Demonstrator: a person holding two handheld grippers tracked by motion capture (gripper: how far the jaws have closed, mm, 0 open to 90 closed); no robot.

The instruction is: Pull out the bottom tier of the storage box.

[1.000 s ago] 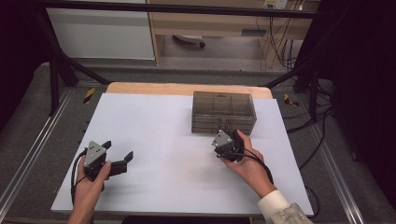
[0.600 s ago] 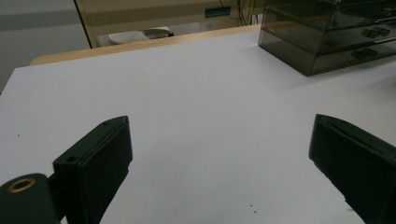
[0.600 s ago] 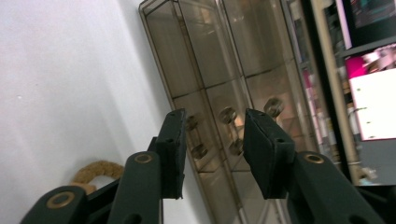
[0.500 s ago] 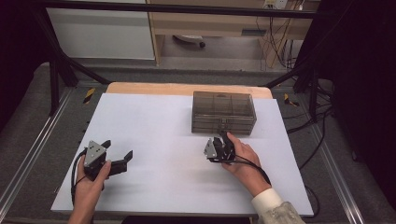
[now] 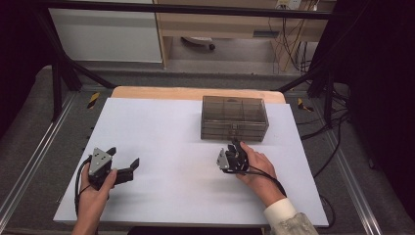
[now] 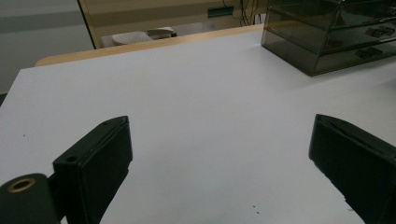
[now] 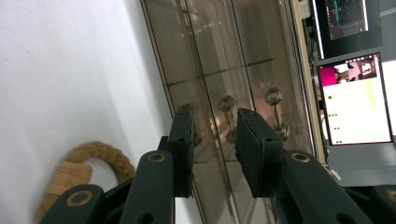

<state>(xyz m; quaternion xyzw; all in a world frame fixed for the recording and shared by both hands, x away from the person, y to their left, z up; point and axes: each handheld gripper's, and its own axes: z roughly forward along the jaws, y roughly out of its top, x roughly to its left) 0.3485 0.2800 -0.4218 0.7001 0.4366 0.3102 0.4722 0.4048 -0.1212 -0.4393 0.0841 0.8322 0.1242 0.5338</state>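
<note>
A smoky see-through drawer box (image 5: 234, 117) stands at the back right of the white table (image 5: 166, 142). My right gripper (image 5: 235, 146) is turned on its side just in front of the box, held by a hand in a white cuff. In the right gripper view its jaws (image 7: 214, 114) have just been closing. A narrow gap remains, and the middle drawer knob (image 7: 227, 103) shows in line with that gap, just past the tips. I see no pad pressing on it. My left gripper (image 5: 123, 155) rests at the front left with its jaws wide apart (image 6: 219, 123) and nothing between them.
The drawer box (image 6: 336, 32) lies far right of the left gripper. A coil of brown rope with a tag (image 7: 93, 158) lies on the table beside the right gripper. Two more knobs (image 7: 273, 95) flank the middle one. Monitors (image 7: 355, 93) stand beyond the table.
The right hand has rolled and shifted slightly left in front of the box, and its jaws look narrower. The left hand and gripper have stayed put.
</note>
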